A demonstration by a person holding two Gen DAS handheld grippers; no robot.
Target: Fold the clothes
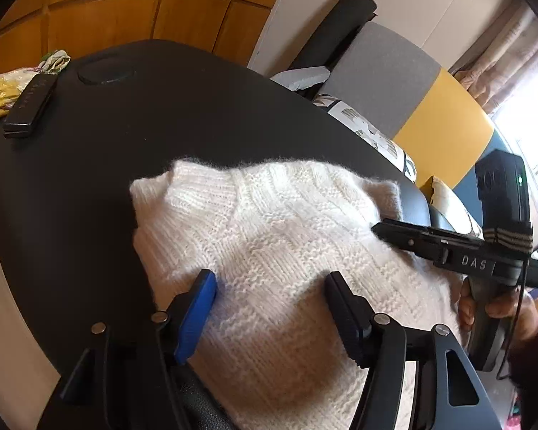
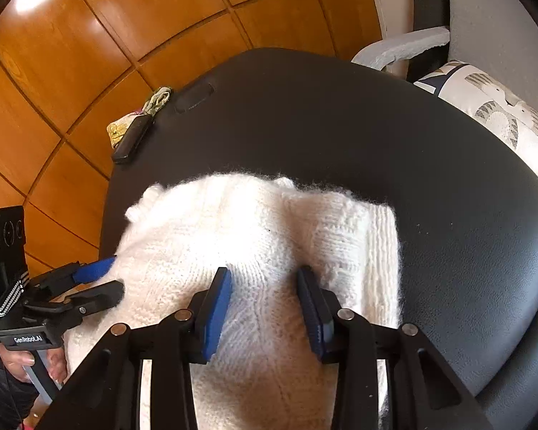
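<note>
A white knitted sweater lies folded on the black table. My left gripper stands open over its near part, and the knit lies below the pads without being pinched. From the right wrist view the left gripper sits at the sweater's left edge with its jaws apart. My right gripper has narrower jaws, and the knit bulges up and fills the gap between its pads. The left wrist view shows the right gripper lying low on the sweater's right side.
A black flat case and a flowered cloth lie at the table's far left edge. A grey chair with a patterned cushion stands beyond the table. A hand holds each gripper's handle. The floor is of orange wood.
</note>
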